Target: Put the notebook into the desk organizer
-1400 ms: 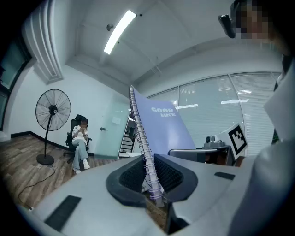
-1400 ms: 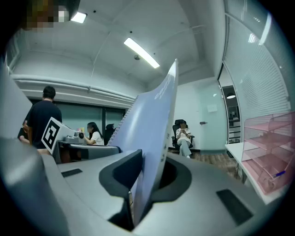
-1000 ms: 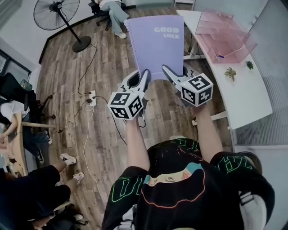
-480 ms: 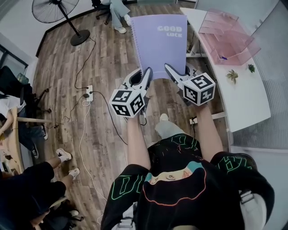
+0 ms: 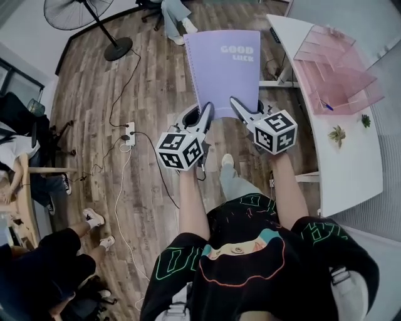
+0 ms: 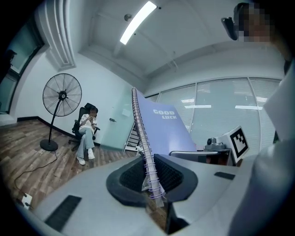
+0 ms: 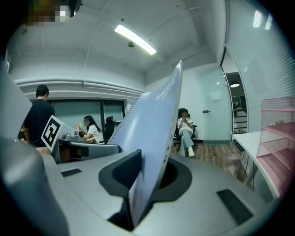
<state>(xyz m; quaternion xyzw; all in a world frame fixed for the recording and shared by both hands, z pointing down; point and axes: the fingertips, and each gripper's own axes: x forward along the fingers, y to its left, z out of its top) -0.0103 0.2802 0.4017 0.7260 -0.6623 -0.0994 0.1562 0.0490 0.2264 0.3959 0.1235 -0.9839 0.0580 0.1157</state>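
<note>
In the head view, the purple notebook (image 5: 225, 66) is held out over the wooden floor (image 5: 150, 94). The left gripper (image 5: 205, 113) pinches its lower edge at the spiral side and the right gripper (image 5: 237, 105) pinches the other corner. The pink desk organizer (image 5: 338, 78) stands on the white bench (image 5: 348, 166) to the right, well apart from the notebook, with a small plant (image 5: 337, 133) near it. A fan (image 5: 84, 9) and a power strip (image 5: 130, 134) are off to the left.

In the left gripper view, the fingers (image 6: 131, 177) are closed on the notebook's spiral binding (image 6: 146, 154). A seated person (image 6: 87, 133) and the fan are behind.

In the right gripper view, the fingers (image 7: 123, 171) clamp the notebook's plain edge. The organizer is at the right margin.
</note>
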